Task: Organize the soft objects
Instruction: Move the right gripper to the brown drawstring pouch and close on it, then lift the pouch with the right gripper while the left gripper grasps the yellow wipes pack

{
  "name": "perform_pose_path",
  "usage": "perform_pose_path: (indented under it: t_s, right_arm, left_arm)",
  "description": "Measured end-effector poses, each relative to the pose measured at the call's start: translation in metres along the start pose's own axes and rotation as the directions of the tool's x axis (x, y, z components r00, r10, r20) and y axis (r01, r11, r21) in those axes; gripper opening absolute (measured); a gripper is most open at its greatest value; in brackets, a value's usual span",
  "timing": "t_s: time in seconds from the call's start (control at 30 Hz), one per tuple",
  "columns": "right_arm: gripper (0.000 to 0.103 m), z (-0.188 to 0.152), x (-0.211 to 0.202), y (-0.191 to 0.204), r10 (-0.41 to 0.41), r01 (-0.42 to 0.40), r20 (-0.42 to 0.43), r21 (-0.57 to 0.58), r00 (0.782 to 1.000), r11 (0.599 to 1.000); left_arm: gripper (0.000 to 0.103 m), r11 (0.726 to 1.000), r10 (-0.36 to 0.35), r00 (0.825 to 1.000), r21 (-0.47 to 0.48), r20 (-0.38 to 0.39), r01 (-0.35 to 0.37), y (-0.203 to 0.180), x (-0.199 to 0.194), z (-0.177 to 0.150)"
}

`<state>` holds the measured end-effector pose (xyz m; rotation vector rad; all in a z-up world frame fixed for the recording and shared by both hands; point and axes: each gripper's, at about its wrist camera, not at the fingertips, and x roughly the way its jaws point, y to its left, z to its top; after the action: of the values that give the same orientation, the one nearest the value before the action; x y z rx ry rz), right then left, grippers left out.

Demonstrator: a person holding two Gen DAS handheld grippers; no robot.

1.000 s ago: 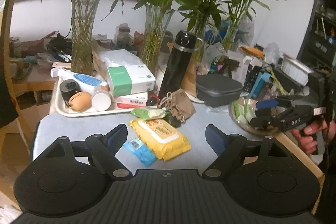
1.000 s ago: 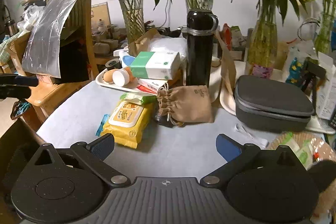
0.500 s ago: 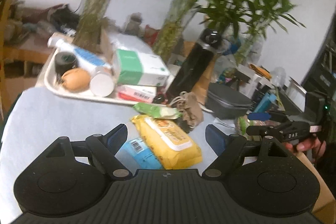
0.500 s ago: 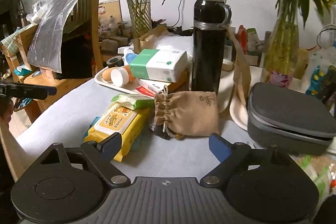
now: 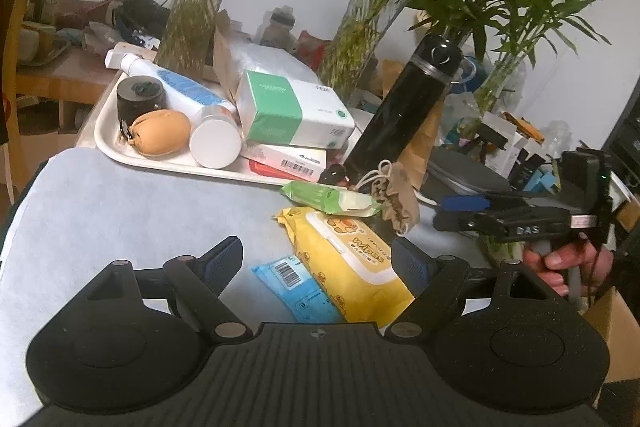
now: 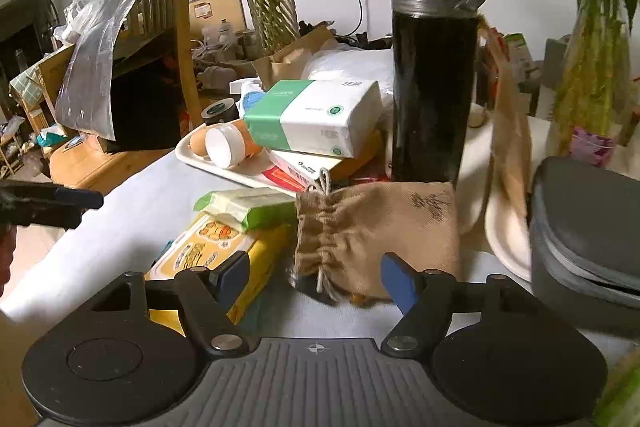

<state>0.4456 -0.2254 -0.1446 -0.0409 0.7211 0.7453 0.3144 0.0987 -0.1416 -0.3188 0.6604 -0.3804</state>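
Note:
A yellow wipes pack [image 5: 352,255] [image 6: 212,247] lies on the pale blue table cover with a small blue packet [image 5: 298,287] at its left and a green tissue packet [image 5: 328,197] [image 6: 248,205] behind it. A tan drawstring pouch [image 6: 376,231] [image 5: 400,187] lies beside them. My left gripper [image 5: 316,263] is open, low over the blue packet and the wipes. My right gripper [image 6: 314,281] is open, its jaws either side of the pouch's gathered end, touching nothing I can see. It also shows from the side in the left wrist view [image 5: 472,211].
A white tray [image 5: 120,147] holds a green-and-white tissue box [image 5: 288,111], an orange pouch [image 5: 162,133], a bottle and a black roll. A black flask [image 6: 432,67] stands behind the tan pouch. A grey case [image 6: 588,227] sits right. Glass vases with bamboo stand at the back.
Both grippers have moved forward and lower toward the soft items. The right one has closed in on the tan pouch, the left on the wipes. Both stay open.

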Motion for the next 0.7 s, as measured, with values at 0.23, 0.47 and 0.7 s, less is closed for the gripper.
perform_pose_path:
  t_s: [0.23, 0.47, 0.7]
  right_arm:
    - [0.073, 0.009, 0.031, -0.003, -0.012, 0.012, -0.015, 0.032, 1.000, 0.999]
    - [0.028, 0.005, 0.051, -0.001, -0.041, 0.043, -0.102, 0.021, 0.994, 0.999]
    - [0.014, 0.014, 0.022, -0.008, -0.084, 0.087, -0.073, 0.033, 0.994, 0.996]
  left_arm:
    - [0.081, 1.000, -0.012, 1.000, 0.005, -0.027, 0.013, 0.000, 0.009, -0.001]
    - [0.081, 0.999, -0.036, 0.999, -0.023, -0.040, 0.035, 0.005, 0.014, -0.001]
    - [0.081, 0.999, -0.040, 0.998, -0.029, -0.052, 0.039, 0.002, 0.018, -0.001]
